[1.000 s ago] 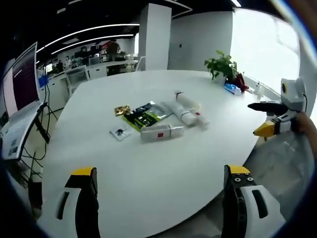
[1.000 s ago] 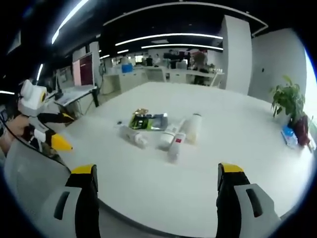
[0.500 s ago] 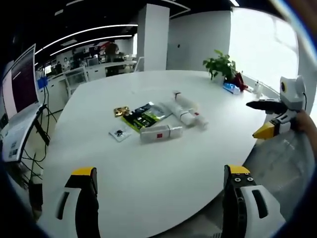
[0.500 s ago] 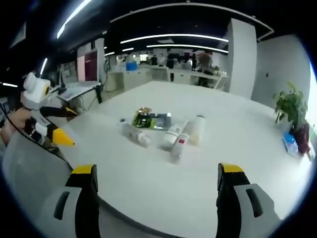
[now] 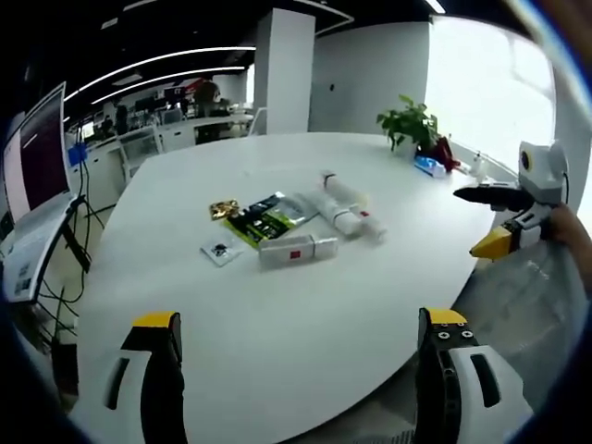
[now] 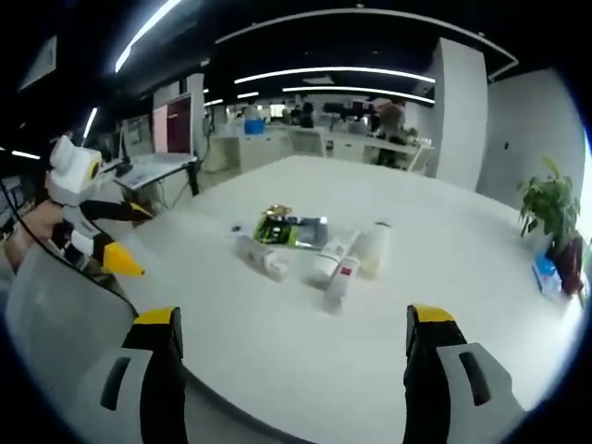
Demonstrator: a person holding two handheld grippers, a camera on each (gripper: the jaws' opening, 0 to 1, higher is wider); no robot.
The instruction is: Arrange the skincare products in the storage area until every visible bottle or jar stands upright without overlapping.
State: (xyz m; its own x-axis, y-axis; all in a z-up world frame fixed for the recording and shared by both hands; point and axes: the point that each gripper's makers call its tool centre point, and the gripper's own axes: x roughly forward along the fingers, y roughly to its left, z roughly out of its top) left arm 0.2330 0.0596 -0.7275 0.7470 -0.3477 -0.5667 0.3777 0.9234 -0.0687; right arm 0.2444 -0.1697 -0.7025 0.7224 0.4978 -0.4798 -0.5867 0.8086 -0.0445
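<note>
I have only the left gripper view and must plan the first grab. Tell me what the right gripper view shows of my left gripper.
Observer: The left gripper hangs beside the table, jaws apart, nothing between them.
Operator: Report the right gripper's own jaws.
Observer: The right gripper is open and empty, aimed at the pile.
Operator: Name what lies nearest it.
Observer: A white tube with a red label, flat on its side.
</note>
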